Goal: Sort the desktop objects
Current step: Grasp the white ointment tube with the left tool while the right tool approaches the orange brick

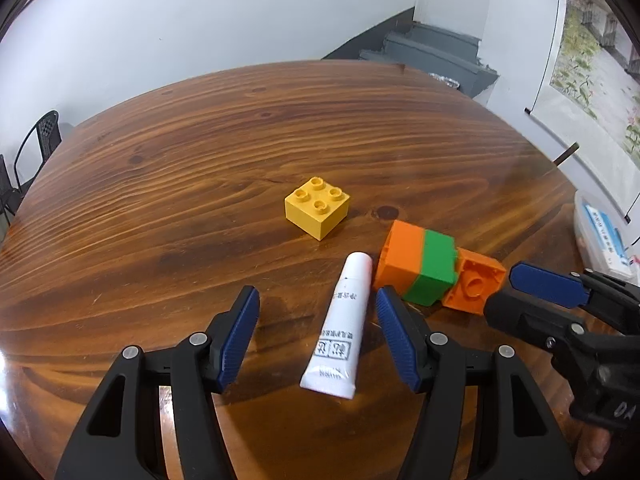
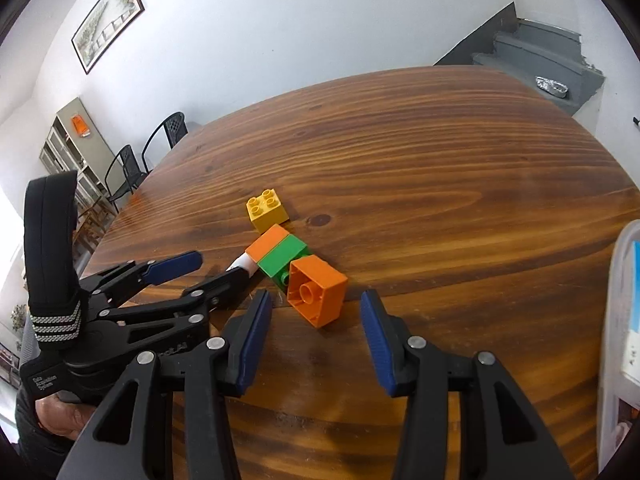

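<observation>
A white tube lies on the wooden table between the fingers of my open left gripper, nearer the right finger. A yellow brick stands beyond it. An orange and green brick stack lies on its side to the right, with a loose orange brick beside it. My right gripper is open, with the loose orange brick just in front of its fingers. The stack, the yellow brick and the tube's tip lie beyond.
A clear plastic box with printed packets stands at the table's right edge, also in the left wrist view. My left gripper appears at the left of the right wrist view. Chairs stand past the far left edge.
</observation>
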Demonstrator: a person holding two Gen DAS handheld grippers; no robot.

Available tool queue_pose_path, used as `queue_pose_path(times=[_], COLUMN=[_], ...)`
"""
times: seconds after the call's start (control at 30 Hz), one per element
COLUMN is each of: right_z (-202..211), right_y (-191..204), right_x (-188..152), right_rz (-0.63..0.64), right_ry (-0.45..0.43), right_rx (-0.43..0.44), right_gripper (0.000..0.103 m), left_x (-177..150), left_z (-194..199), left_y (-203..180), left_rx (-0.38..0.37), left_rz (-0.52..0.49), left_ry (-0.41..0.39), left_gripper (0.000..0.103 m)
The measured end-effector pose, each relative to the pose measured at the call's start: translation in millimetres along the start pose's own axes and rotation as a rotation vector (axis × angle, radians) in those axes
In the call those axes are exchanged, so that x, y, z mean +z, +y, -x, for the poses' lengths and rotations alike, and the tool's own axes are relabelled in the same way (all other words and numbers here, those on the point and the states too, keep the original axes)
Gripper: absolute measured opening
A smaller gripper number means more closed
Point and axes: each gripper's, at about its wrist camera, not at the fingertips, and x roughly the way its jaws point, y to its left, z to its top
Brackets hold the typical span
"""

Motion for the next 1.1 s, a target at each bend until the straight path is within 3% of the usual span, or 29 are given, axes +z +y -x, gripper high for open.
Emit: queue_pose_path(times=[0.07,0.2,0.3,0.93,1.1], right_z=[-6,-8,-14,-43,-41], right_y=[2,-1,0,12,11], right_x=[0,1,5,12,11], right_rz=[0.010,0.008,0.000,0.084,0.093], right_ry=[0.009,0.018,0.026,0.044,0.035], right_rx=[-0.004,-0.002,0.006,-0.106,-0.147], right_gripper=[0.051,0.051,0.051,0.051,0.043], left_x=[0,0,0,-2,-3], left_z=[-5,-3,-1,11,10], left_y=[1,4,10,9,8], left_rx=[0.008,0.023,0.009,0.001,0.007], left_rz=[0.001,-0.002,0.028,0.045,0.035], left_ry=[0.008,0.001,0.006,-0.020,-0.031], left_gripper=[0.060,0.029,0.022,0.021,0.021])
